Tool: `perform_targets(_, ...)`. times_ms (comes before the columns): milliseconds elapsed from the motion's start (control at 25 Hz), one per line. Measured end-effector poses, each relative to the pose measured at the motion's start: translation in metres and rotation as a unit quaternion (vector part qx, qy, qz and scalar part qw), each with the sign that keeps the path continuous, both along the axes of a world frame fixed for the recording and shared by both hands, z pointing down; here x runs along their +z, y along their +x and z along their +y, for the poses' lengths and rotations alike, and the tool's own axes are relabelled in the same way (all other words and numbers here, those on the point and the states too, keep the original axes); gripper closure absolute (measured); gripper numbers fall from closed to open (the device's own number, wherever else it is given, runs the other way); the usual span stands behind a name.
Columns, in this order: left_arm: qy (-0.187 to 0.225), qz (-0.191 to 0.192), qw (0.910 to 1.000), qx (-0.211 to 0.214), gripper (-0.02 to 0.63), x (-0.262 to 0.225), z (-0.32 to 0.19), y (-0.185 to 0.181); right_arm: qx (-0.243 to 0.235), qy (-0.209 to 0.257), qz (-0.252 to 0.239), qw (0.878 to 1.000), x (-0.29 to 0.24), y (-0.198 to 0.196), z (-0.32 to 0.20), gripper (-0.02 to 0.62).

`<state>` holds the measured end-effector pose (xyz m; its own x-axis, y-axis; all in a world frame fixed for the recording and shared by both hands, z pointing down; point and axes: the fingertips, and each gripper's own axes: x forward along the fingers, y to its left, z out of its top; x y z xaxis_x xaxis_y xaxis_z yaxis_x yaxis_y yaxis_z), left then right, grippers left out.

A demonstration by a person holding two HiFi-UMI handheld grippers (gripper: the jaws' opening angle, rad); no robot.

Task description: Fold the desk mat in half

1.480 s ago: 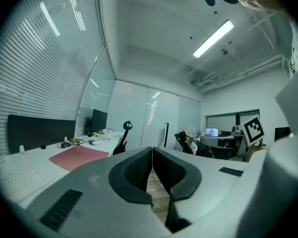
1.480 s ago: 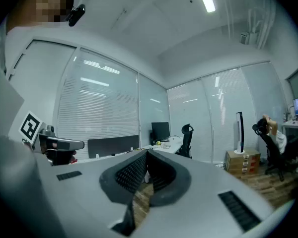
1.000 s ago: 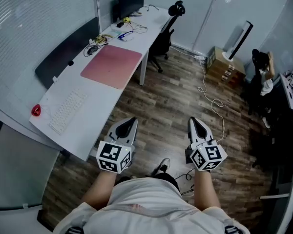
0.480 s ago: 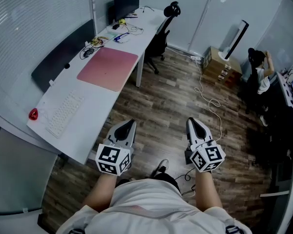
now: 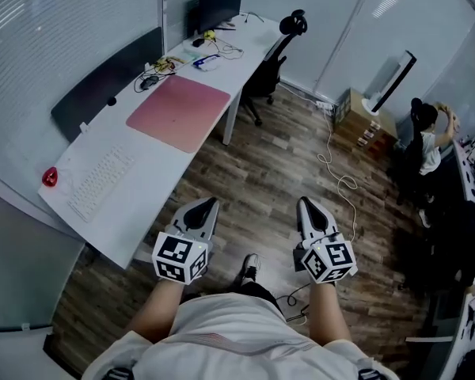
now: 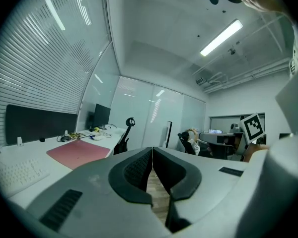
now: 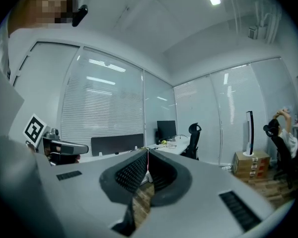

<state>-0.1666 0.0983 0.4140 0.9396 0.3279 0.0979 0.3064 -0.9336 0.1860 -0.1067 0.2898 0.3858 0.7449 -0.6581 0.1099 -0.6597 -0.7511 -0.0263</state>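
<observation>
The pink desk mat (image 5: 179, 111) lies flat and unfolded on the white desk (image 5: 146, 204), about midway along it, with one edge close to the desk's front edge. Toward the desk's near end lies a white keyboard (image 5: 100, 182). A small red object (image 5: 49, 176) (perhaps a mouse, too small to tell) sits at the desk's near back corner. At the desk's far end stand a dark monitor (image 5: 220, 5) and a tangle of cables (image 5: 168, 63). A black office chair (image 5: 277, 52) stands against the desk's front side at that far end.

Both grippers are off the desk, over the wooden floor (image 5: 261, 161) in front of its near end, well apart from the mat. The left gripper (image 5: 209, 203) is the one closer to the desk, and its fingers are pressed together at the tips, empty. The right gripper (image 5: 306, 204), farther out from the desk, has its fingers closed the same way and holds nothing.
</observation>
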Motion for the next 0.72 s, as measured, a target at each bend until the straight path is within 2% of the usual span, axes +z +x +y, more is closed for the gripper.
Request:
perform_targets(280, 0.029, -0.004, 0.9992, -0.027, 0.591, -0.012, 0.004, 0.073, -0.028, 0.018, -0.012, 0.999, 0.007, 0.074, -0.002, 0.546)
perform_targets(520, 0.043, -0.005, 0.9982, -0.042, 0.591, -0.022, 0.041, 0.145, -0.038, 0.025, -0.016, 0.999, 0.000, 0.159, 0.035, 0.546)
perform_targets(720, 0.042, -0.008, 0.9965, -0.072, 0.591, -0.022, 0.069, 0.197, -0.062, 0.023, -0.020, 0.998, 0.000, 0.226, 0.061, 0.546)
